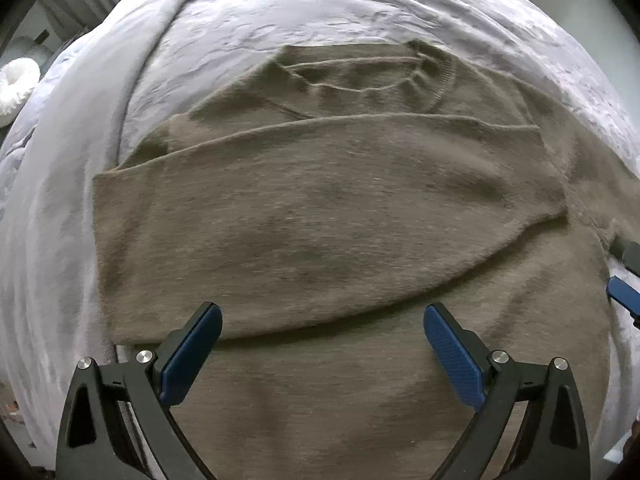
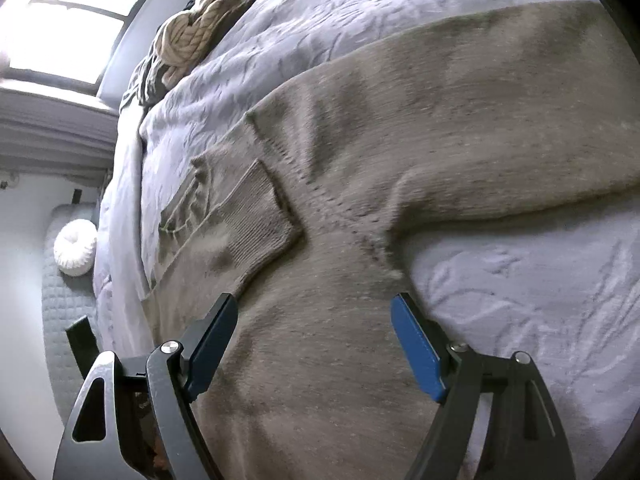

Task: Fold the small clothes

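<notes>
A brown knit sweater (image 1: 328, 216) lies flat on a bed with a pale grey quilted cover (image 1: 248, 12). One sleeve is folded across its body, and the collar (image 1: 432, 76) is at the far side. My left gripper (image 1: 322, 320) is open and empty just above the sweater's body. In the right wrist view the sweater (image 2: 400, 160) shows the folded sleeve's ribbed cuff (image 2: 260, 216) and the other sleeve stretching to the upper right. My right gripper (image 2: 314, 310) is open and empty over the sweater near the armpit. Its fingertips (image 1: 624, 296) show at the right edge of the left wrist view.
A cream cable-knit garment (image 2: 200, 28) lies bunched at the far end of the bed, under a bright window (image 2: 60, 32). A white round cushion (image 2: 76, 248) sits on a grey quilted surface beside the bed. The bed cover (image 2: 540, 300) lies bare right of the sweater.
</notes>
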